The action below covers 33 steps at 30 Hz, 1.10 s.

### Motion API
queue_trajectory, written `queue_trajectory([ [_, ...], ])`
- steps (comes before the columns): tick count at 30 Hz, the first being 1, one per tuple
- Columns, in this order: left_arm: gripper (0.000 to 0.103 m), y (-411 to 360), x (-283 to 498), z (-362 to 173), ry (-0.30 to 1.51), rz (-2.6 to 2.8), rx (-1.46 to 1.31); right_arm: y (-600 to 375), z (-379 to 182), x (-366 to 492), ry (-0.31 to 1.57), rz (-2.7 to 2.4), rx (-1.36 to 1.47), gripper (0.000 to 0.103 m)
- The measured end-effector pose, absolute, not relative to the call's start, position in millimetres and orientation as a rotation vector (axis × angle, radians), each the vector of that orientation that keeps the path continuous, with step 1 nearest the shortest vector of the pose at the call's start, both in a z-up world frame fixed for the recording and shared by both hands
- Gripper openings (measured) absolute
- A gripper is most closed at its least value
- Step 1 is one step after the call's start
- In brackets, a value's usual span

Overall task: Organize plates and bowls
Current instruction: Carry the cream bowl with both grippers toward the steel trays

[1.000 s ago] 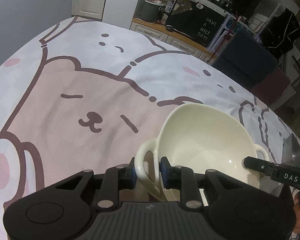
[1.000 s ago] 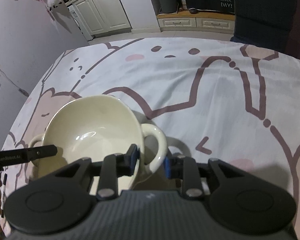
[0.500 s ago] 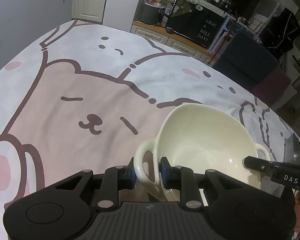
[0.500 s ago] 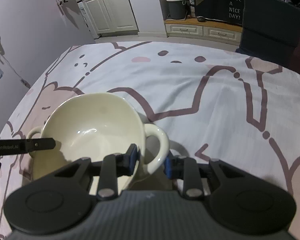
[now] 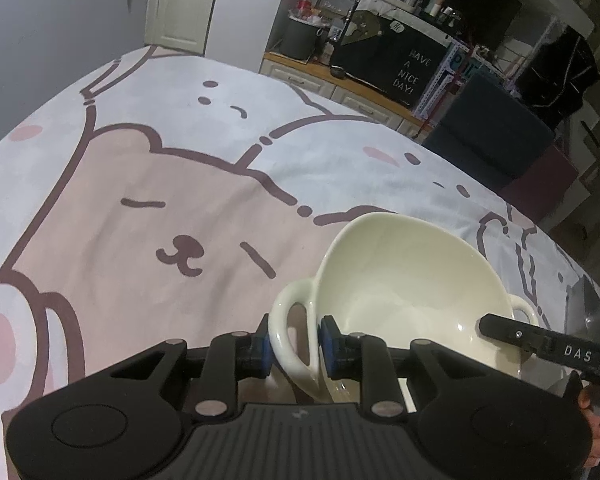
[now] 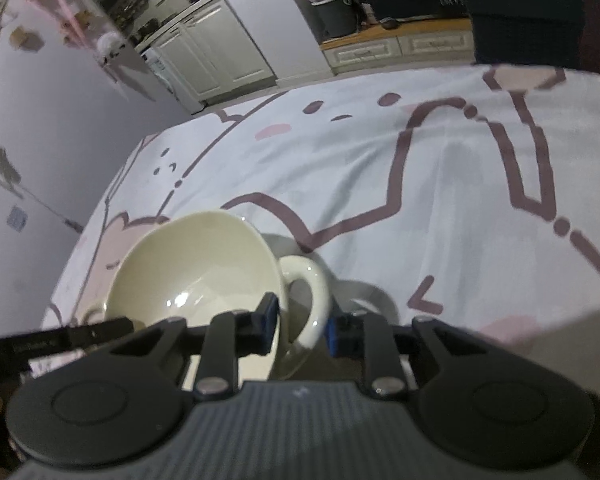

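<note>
A cream two-handled bowl [image 5: 400, 300] sits slightly tilted on the bear-print tablecloth [image 5: 140, 220]. My left gripper [image 5: 294, 346] is shut on its left loop handle, one blue pad outside the loop and one against the bowl wall. In the right wrist view the same bowl [image 6: 196, 272] lies low and left. My right gripper [image 6: 303, 328] straddles the other handle and its jaws are closing: one pad is at the bowl wall, the other touches the handle's outer curve. Each view shows the opposite gripper's black finger [image 5: 540, 344] [image 6: 60, 338] at the bowl's far side.
A grey metal object [image 5: 584, 312] lies at the table's right edge. A dark chair [image 5: 488, 140] stands beyond the far edge, with a cabinet and chalkboard sign [image 5: 400, 64] behind it. A person's hand [image 5: 592, 432] shows at the lower right.
The right gripper's jaws have narrowed onto the right handle, and its view has rolled and shifted a little. The left gripper and its grip have not changed.
</note>
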<state>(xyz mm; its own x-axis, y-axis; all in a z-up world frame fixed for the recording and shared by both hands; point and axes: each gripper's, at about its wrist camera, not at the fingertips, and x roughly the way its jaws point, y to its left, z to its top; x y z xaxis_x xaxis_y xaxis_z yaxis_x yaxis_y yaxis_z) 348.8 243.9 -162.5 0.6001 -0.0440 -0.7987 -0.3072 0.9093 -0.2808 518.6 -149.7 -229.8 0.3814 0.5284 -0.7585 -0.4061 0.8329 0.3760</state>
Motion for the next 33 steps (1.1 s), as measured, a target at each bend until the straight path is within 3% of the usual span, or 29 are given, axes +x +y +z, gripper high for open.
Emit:
queue_trajectory([
  [14, 0.024, 245, 346, -158, 0.907, 0.131, -0.426, -127, -212, 499, 0.929, 0.598, -0.119, 0.031],
  [23, 0.022, 251, 346, -164, 0.929, 0.12, -0.468, -142, -222, 517, 1.064, 0.576, 0.042, 0.035],
  [33, 0.027, 249, 350, -166, 0.911, 0.136, -0.449, -151, -215, 524, 1.049, 0.583, 0.087, 0.033],
])
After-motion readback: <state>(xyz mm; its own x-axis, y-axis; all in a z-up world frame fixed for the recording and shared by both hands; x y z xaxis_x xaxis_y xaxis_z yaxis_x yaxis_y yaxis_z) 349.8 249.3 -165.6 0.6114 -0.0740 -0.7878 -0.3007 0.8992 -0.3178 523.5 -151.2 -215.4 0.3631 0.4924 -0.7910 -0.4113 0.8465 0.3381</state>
